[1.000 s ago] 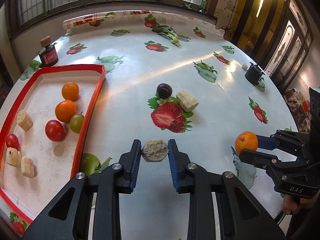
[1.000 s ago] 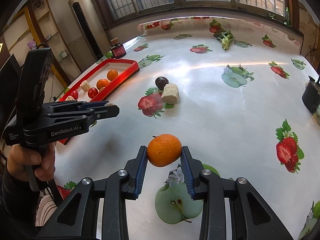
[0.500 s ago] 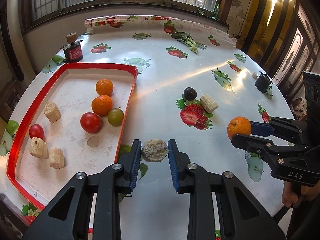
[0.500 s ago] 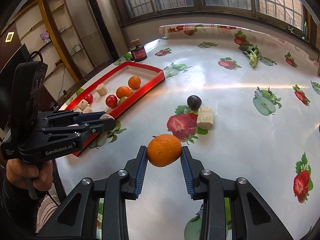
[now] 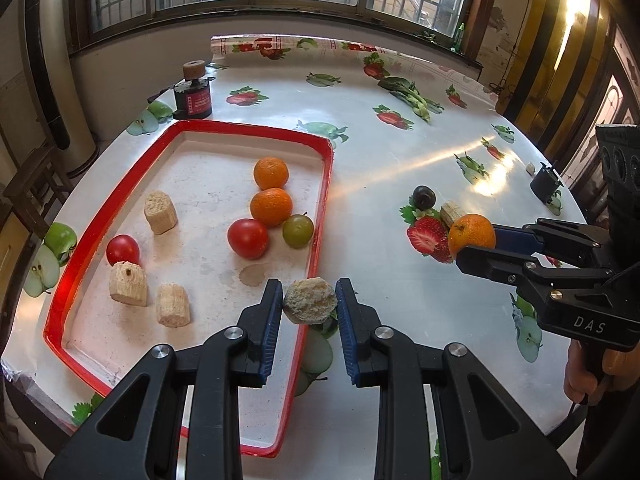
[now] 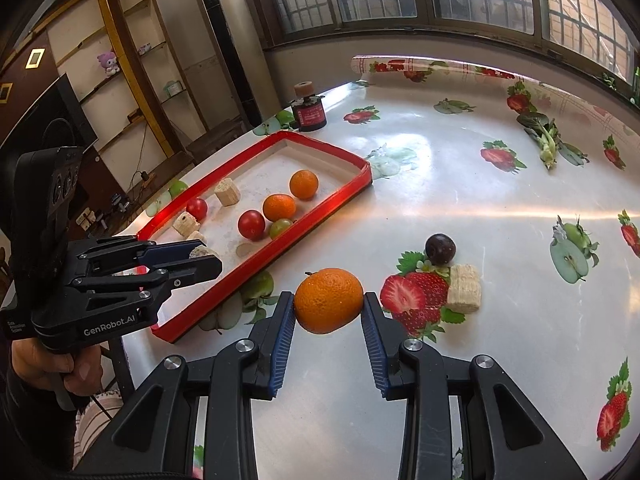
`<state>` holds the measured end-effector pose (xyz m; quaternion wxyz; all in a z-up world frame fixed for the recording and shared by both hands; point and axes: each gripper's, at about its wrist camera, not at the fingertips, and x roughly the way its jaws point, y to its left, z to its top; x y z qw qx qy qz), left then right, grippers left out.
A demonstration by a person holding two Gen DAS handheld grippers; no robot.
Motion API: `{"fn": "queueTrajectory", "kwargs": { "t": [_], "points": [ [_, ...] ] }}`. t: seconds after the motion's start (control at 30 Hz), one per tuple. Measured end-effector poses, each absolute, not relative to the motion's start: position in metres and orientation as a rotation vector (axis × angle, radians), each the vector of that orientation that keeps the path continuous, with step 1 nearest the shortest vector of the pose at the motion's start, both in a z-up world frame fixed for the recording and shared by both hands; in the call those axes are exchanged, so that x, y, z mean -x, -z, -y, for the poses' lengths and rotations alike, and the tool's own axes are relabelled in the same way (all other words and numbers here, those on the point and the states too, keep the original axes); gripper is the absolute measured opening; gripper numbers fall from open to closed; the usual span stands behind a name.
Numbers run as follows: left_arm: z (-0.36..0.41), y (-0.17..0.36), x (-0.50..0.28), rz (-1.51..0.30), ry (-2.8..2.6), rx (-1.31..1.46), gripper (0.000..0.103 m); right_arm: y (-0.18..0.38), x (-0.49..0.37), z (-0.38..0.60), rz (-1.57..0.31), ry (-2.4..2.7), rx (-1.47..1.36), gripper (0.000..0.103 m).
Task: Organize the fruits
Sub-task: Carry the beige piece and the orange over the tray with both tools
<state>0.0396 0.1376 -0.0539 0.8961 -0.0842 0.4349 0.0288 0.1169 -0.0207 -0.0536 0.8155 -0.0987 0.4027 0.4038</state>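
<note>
orange [image 6: 329, 300] between right fingers [image 6: 285, 330]

Worktop [image 5: 400, 288]: covered with a glossy white cloth printed with strawberries and apples.
Dark jar [image 5: 193, 98]: upright at the far left edge, a cork-coloured stopper on top, a red label on its side.
Leafy greens [image 6: 546, 138]: lying on the far side, well apart from everything else.
Small black pot [image 5: 545, 181]: near the right edge.
Tall standing unit [image 6: 228, 36]: beyond the worktop, beside the shelves [image 6: 132, 76].
</note>
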Motion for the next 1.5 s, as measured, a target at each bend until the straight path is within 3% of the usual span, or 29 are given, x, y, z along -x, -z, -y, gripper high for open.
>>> {"fn": "queueTrajectory", "kwargs": {
  "t": [1.5],
  "points": [
    [-0.254,0.077,0.011,-0.911,-0.262,0.344,0.025,0.080,-0.102,-0.113,-0.905,-1.039,0.335,0.034]
  ]
}}
